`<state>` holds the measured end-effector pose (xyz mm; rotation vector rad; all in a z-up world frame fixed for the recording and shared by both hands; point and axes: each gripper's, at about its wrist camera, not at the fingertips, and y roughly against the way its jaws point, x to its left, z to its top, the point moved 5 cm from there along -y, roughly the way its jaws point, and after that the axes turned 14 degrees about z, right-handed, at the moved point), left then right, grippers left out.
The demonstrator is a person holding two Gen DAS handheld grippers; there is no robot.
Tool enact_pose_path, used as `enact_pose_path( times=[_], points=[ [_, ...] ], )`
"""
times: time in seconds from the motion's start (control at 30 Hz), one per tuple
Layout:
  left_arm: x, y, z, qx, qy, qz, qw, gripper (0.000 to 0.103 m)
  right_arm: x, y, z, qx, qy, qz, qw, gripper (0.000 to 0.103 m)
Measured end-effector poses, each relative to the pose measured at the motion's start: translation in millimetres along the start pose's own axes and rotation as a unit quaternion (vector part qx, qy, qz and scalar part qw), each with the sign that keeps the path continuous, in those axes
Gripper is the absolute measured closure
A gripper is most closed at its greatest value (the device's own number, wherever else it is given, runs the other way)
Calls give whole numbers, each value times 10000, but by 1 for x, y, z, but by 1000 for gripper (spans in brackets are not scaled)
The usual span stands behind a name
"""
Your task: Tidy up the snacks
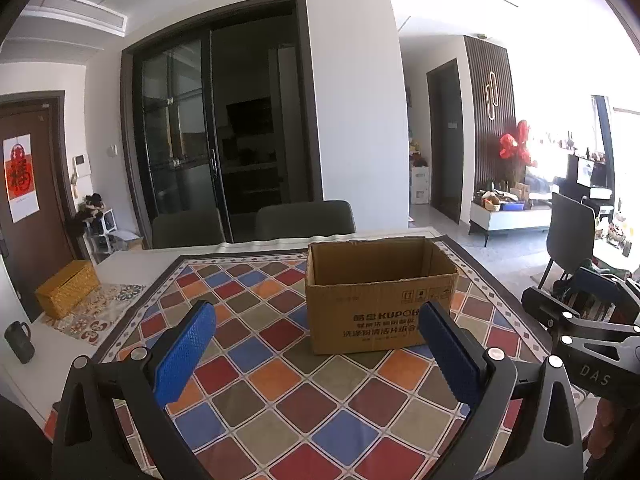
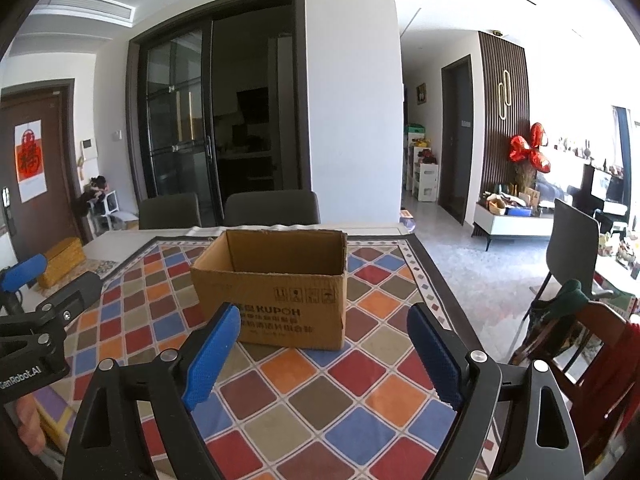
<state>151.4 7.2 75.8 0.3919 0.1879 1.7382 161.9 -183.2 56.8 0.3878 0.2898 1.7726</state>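
A brown corrugated cardboard box [image 1: 380,296] stands upright on the bench [image 1: 132,258], on a tablecloth with a diamond pattern of red, blue, orange, olive and brown squares [image 1: 280,392]. The box is rectangular and open at the top; its upper edges look rough and a little torn, and the part of the inside that can be seen shows only bare cardboard walls. Dark printed letters and small handling symbols are on its front face. The cloth has a smooth, slightly shiny surface and a pale border with small diamonds. No snack can be seen in either view.

The left tongs [image 1: 316,356] are wide open above the cloth, in front of the box, and they hold nothing. Their two fingers [image 1: 184,356] are flat blue pads with a fine knurled texture, set on a black frame with round silver bolts. The right tongs [image 2: 320,356] are also spread wide and empty, with the same blue textured pads [image 2: 212,356] and black frame. In the right wrist view the box [image 2: 276,288] stands just behind the gap between the pads, apart from them.

At the left end of the bench there is a yellow woven rectangular box [image 1: 66,288] on a patterned mat, and nearer the edge a dark mug with a handle [image 1: 19,342]. Two grey chair backs [image 1: 304,218] with rounded corners stand behind the bench.
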Motion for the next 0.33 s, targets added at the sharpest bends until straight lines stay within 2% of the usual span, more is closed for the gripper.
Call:
enact_pose_path(
  times=[0.33],
  points=[
    [1, 2, -1, 68, 6, 68, 10000, 0, 2, 5, -4, 45, 16, -2, 10000, 17]
  ],
)
